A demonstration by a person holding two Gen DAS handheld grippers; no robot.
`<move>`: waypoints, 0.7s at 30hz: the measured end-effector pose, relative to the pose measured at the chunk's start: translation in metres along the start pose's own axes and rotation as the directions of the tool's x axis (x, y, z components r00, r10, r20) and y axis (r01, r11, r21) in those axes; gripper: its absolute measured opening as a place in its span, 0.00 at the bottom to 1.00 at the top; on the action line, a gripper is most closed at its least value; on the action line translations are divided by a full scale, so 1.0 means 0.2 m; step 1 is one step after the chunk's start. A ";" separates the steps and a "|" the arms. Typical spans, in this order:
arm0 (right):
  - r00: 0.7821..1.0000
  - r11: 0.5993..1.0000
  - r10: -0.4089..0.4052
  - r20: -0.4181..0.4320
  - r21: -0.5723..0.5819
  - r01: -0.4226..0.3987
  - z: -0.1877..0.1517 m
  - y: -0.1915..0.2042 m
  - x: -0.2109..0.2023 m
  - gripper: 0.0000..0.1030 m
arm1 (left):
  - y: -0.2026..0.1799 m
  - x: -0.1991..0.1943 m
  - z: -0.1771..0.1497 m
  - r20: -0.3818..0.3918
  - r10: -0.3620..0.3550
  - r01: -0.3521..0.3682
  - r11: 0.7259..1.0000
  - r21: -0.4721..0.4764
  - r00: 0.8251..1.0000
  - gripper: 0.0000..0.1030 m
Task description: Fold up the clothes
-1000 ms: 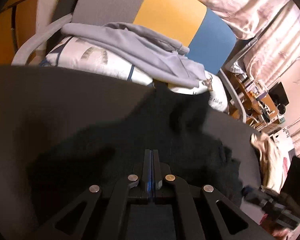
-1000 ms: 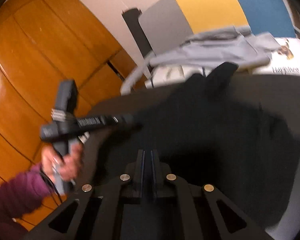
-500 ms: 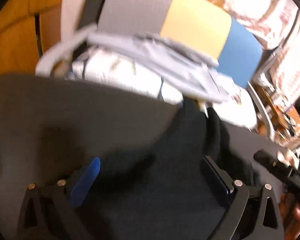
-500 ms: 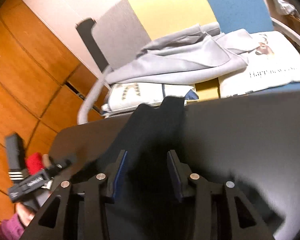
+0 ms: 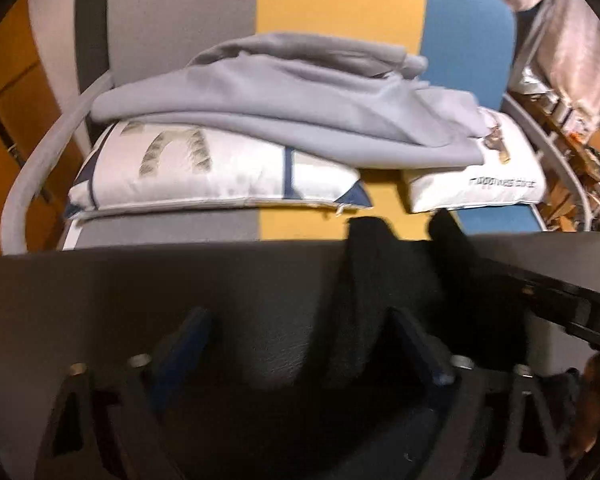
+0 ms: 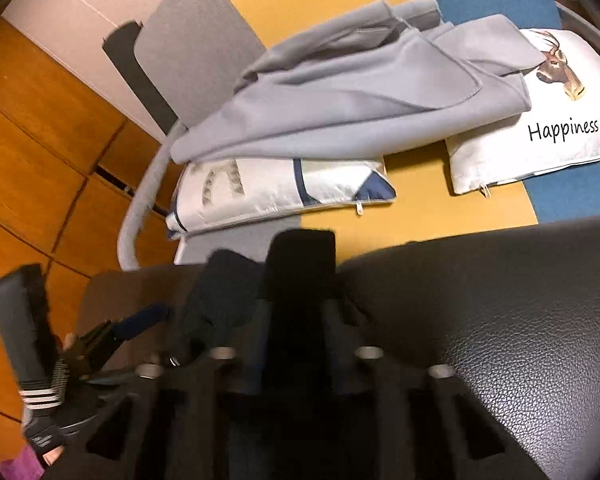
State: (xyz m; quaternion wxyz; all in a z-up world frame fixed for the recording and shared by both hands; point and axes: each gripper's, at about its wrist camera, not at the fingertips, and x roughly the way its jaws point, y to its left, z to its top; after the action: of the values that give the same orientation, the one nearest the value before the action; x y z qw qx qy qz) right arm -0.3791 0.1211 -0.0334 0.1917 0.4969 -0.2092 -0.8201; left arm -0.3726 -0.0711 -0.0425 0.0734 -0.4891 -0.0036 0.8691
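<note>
My left gripper (image 5: 300, 344) has its jaws spread wide over the dark leather-textured surface (image 5: 120, 280), nothing between them but bare surface; the black garment (image 5: 384, 280) runs past the inner side of its right finger, whether touching it I cannot tell. That garment lies in a long dark strip across the surface, and its far end, split into two rounded tips, reaches over the far edge toward the sofa seat.

In my right wrist view the right gripper (image 6: 296, 332) is released as well, its fingers apart on either side of the same black garment (image 6: 300, 264), which passes up between them; the fabric looks loose there rather than pinched. To the left of that view I can see the left gripper (image 6: 112, 336) from outside, held by a hand (image 6: 52, 456) with a purple sleeve (image 6: 20, 466) at the edge.

Beyond the surface stands a sofa (image 5: 332, 12) in grey, yellow and blue panels. On its seat rest two white printed cushions (image 6: 284, 188), and a grey garment (image 5: 284, 108) is draped across both.
</note>
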 end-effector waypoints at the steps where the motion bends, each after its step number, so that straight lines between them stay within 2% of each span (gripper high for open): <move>1: 1.000 1.000 0.005 0.000 0.001 -0.005 0.00 0.00 0.01 0.07 | -0.01 -0.01 0.01 -0.006 -0.023 0.023 1.000 -0.005 1.000 0.55; 2: 1.000 1.000 0.014 0.006 0.002 -0.014 0.00 0.00 0.00 0.07 | -0.01 -0.03 0.02 -0.014 -0.048 0.048 0.999 -0.010 0.999 0.20; 3: 0.999 0.999 0.036 0.027 0.002 -0.036 -0.01 0.02 -0.05 0.07 | -0.02 -0.04 0.03 -0.021 -0.072 0.072 0.997 -0.016 0.997 0.10; 4: 0.997 0.998 0.058 0.048 0.000 -0.058 -0.02 0.04 -0.10 0.07 | -0.02 -0.05 0.04 -0.028 -0.097 0.096 0.995 -0.022 0.995 0.10; 7: 0.988 0.992 0.124 0.088 -0.020 -0.123 -0.07 0.09 -0.27 0.07 | 0.02 -0.21 0.03 0.056 -0.167 0.171 0.983 -0.073 0.984 0.09; 10: 0.975 0.981 0.190 0.116 -0.067 -0.183 -0.20 0.16 -0.48 0.07 | 0.07 -0.38 -0.01 0.138 -0.233 0.247 0.964 -0.101 0.963 0.09; 14: 0.955 0.965 0.255 0.149 -0.093 -0.244 -0.42 0.16 -0.73 0.07 | 0.11 -0.68 -0.20 0.225 -0.289 0.311 0.947 -0.073 0.931 0.10; 18: 0.942 0.955 0.296 0.157 -0.081 -0.286 -0.67 0.11 -0.85 0.07 | 0.12 -0.88 -0.45 0.256 -0.321 0.346 0.937 -0.056 0.912 0.10; 21: 0.954 0.963 0.260 0.147 -0.117 -0.245 -0.90 0.09 -0.86 0.07 | 0.11 -0.95 -0.68 0.263 -0.311 0.330 0.943 -0.031 0.913 0.10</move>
State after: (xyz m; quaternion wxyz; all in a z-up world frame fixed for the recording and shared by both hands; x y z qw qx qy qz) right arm -0.1408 0.1682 0.0271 0.3014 0.3881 -0.2457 -0.8356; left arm -0.1616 -0.1259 0.0460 0.1956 -0.3685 -0.1256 0.9001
